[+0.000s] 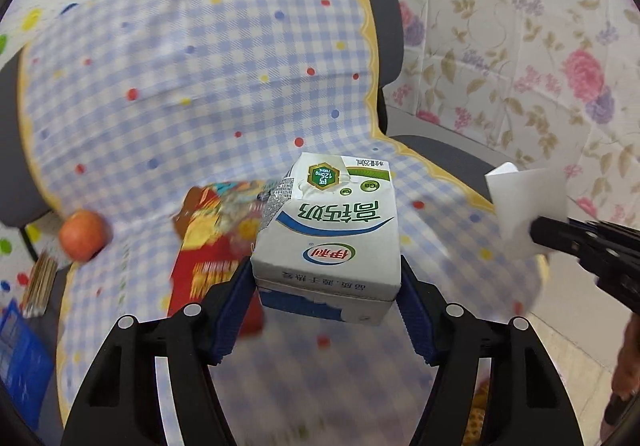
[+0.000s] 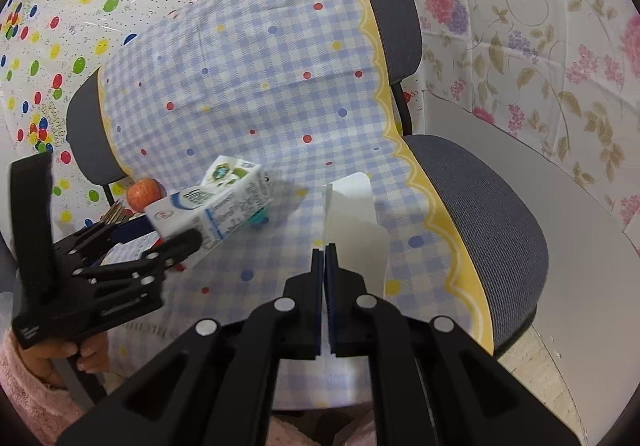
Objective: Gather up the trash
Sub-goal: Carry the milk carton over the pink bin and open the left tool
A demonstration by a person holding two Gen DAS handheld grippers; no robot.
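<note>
A white milk carton (image 1: pixel 328 234) with blue and green print sits between the blue pads of my left gripper (image 1: pixel 326 280), which press on its two sides. In the right wrist view the same carton (image 2: pixel 212 202) is held tilted above the checked cloth by the left gripper (image 2: pixel 174 232). My right gripper (image 2: pixel 325 246) is shut on a folded piece of white paper (image 2: pixel 354 214), which sticks out ahead of the fingers. From the left wrist view, that paper (image 1: pixel 528 198) and the right gripper (image 1: pixel 538 232) appear at the right edge.
A blue-checked cloth (image 2: pixel 260 86) with a yellow border covers a grey chair (image 2: pixel 492 206). A red snack wrapper (image 1: pixel 208 246) lies under the carton, an apple (image 1: pixel 82 234) left of it, beside wooden sticks (image 1: pixel 38 282). A grey board (image 2: pixel 500 166) stands to the right.
</note>
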